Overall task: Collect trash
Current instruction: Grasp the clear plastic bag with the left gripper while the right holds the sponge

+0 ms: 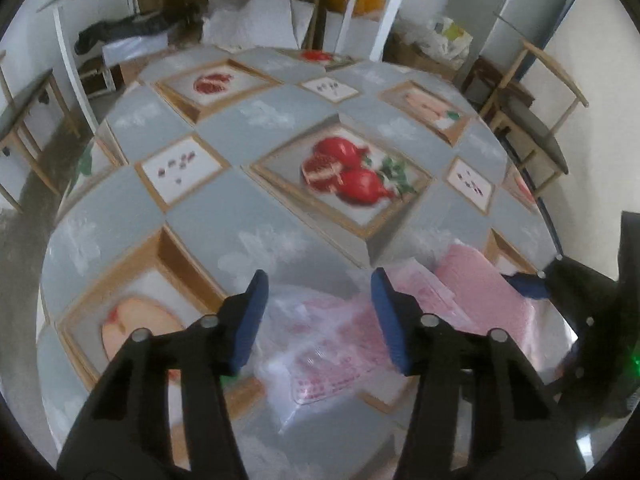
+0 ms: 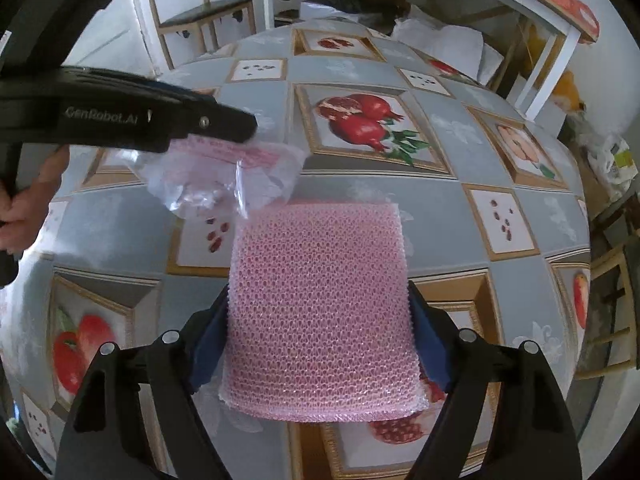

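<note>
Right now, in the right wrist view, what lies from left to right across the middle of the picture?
Person's hand → left hand-held gripper over the clear plastic bag → pink bubble-wrap sheet → seed picture on the tablecloth.

Most of the round table under its grey fruit-print oilcloth (image 2: pixel 460 148) lies bare, so you can pass freely across its far half. Nearer you, the pink bubble-wrap sheet (image 2: pixel 320 280) and crumpled clear plastic bag (image 2: pixel 224 176) block the way.

Pink honeycomb-textured bubble wrap (image 2: pixel 320 304) on grey counter (image 2: pixel 448 216) cloth, red pomegranate (image 2: pixel 360 120) print beyond it.
</note>
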`<move>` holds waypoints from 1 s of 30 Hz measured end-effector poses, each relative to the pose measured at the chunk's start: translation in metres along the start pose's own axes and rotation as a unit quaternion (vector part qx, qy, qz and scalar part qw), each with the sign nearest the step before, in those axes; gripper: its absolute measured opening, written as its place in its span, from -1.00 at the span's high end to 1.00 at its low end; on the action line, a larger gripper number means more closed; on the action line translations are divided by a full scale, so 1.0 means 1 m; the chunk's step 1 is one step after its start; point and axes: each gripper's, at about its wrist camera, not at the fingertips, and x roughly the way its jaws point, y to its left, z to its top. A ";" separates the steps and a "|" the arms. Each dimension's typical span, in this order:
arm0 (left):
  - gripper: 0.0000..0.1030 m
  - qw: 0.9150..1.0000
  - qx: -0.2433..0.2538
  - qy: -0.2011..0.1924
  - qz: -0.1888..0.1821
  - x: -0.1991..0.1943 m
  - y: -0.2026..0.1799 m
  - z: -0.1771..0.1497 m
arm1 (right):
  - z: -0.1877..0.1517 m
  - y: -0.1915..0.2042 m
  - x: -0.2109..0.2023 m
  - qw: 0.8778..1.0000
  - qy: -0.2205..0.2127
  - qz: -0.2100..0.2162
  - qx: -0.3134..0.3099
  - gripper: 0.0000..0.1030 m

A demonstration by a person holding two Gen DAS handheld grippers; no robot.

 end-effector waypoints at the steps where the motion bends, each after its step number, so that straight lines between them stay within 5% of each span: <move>1: 0.04 1.000 0.004 0.006 -0.003 -0.002 -0.002 -0.005 | -0.001 0.002 -0.002 1.000 -0.002 0.001 -0.001 -0.52; 8: 0.04 0.997 0.043 0.056 -0.011 -0.041 -0.030 -0.071 | -0.034 0.030 -0.050 0.999 -0.028 0.023 -0.017 -0.52; 17: 0.04 0.986 0.003 0.094 -0.140 -0.109 -0.063 -0.194 | -0.134 0.083 -0.119 0.998 -0.027 0.047 -0.031 -0.52; 21: -0.03 0.984 -0.023 0.067 -0.161 -0.134 -0.066 -0.238 | -0.172 0.095 -0.133 1.000 -0.012 0.015 -0.025 -0.52; 23: -0.25 0.988 -0.032 0.036 -0.147 -0.147 -0.066 -0.256 | -0.182 0.093 -0.136 1.000 -0.004 -0.005 -0.007 -0.53; 30: -0.55 0.993 -0.012 -0.026 -0.111 -0.170 -0.076 -0.271 | -0.204 0.067 -0.143 0.995 0.013 -0.042 0.089 -0.54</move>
